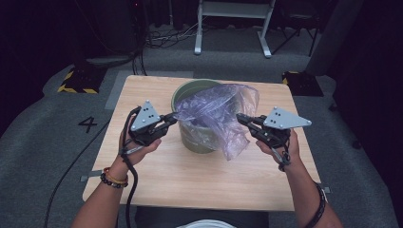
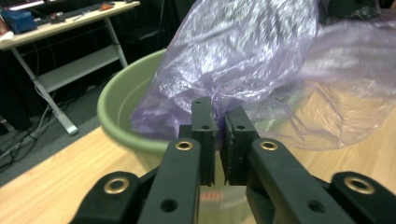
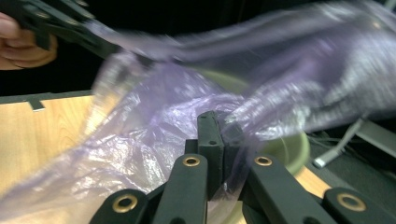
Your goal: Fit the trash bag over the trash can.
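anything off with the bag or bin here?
Yes: the purple bag isn't seated in the green bin. It's bunched and draped over the near right rim, onto the table. The left gripper and right gripper each pinch an edge.

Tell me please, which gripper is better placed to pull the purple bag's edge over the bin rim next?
Probably the left gripper. It is shut on the purple bag right beside the green bin rim, so a short pull outward could hook the edge. The right gripper also pinches the film, but over the slack hanging outside.

Grey carpet, white-legged desk, black-yellow striped floor blocks beyond.
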`<state>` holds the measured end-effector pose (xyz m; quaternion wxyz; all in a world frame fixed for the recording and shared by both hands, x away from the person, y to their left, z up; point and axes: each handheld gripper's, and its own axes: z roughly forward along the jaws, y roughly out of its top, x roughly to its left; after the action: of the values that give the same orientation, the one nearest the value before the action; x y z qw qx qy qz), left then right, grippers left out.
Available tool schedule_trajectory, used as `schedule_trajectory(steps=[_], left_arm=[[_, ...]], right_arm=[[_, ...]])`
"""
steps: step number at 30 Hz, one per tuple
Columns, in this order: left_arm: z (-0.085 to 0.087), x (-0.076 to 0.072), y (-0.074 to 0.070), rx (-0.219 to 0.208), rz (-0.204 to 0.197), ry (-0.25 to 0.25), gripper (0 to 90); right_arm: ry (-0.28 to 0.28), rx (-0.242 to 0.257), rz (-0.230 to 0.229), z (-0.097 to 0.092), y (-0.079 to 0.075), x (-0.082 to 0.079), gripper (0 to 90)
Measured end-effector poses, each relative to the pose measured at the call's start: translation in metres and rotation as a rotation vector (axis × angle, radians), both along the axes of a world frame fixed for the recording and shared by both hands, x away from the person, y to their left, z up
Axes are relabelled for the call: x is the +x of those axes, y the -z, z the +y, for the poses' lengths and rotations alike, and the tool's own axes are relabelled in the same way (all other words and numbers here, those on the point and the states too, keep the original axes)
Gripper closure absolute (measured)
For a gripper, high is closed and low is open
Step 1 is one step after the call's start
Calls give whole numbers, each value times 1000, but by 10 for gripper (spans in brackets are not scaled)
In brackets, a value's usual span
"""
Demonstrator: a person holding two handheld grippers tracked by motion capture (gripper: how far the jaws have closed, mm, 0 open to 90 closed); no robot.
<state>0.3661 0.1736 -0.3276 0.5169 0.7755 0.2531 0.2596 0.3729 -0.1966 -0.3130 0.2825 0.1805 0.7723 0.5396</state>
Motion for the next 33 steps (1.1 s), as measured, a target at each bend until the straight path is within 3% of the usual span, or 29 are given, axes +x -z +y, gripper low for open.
schedule_trajectory(steps=[7,10,17,22,25,30,33], left_arm=[[15,4,22,15,34,-28,840],[18,10,29,12,47,-40,839],[28,35,44,-6,79,-96,839],[30,46,49,11,81,-122,838],[29,52,51,36,84,-131,837],[29,62,54,77,81,-157,815],[32,68,56,68,88,-177,807]], right_arm=[[67,9,51,-14,19,12,893],[97,26,73,-18,23,22,893],[171,6,85,-18,31,46,893],[208,5,118,-19,41,66,891],[225,-14,105,-21,44,74,883],[258,22,125,-27,48,89,882],[273,24,133,-29,52,96,879]])
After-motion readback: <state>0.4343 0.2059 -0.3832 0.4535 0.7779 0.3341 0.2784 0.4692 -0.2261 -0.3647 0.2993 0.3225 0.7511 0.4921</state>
